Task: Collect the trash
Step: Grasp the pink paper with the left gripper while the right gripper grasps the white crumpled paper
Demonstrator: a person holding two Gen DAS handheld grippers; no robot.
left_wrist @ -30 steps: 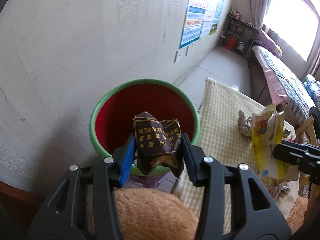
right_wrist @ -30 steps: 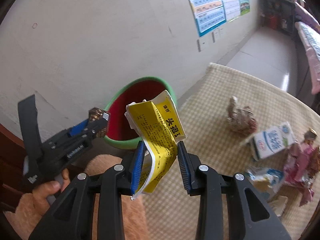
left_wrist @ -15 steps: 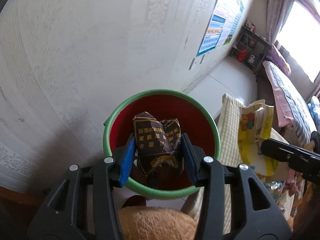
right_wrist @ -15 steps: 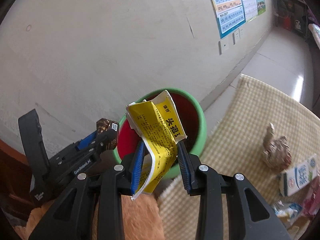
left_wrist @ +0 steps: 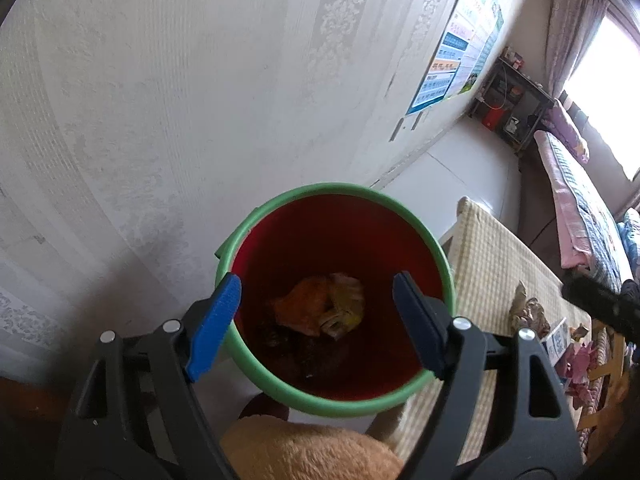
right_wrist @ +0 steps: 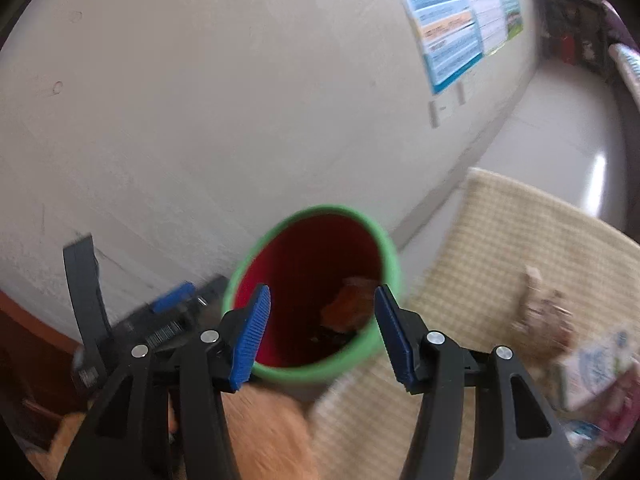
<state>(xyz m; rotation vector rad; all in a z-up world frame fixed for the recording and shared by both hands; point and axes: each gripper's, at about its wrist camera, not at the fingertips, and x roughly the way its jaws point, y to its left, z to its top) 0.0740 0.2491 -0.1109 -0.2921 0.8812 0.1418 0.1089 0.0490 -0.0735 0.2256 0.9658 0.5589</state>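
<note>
The whole right wrist view is smearing with motion blur: the left gripper [right_wrist: 172,300] beside the bin [right_wrist: 384,256] is showing only as a dark streaked shape, its jaws unreadable. Right of the bin, the carton [right_wrist: 596,360] is blurring, its print illegible. The bin's dark bottom [left_wrist: 304,360] is hiding what is lying there.

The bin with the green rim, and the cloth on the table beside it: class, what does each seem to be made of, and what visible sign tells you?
Bin: probably moulded plastic, glossy; its smooth rolled green rim and uniform red inner wall suggest it.
Cloth: seemingly woven fabric, matte; a fine beige check pattern and a soft rounded corner point to textile, though fibre type cannot be told.
</note>
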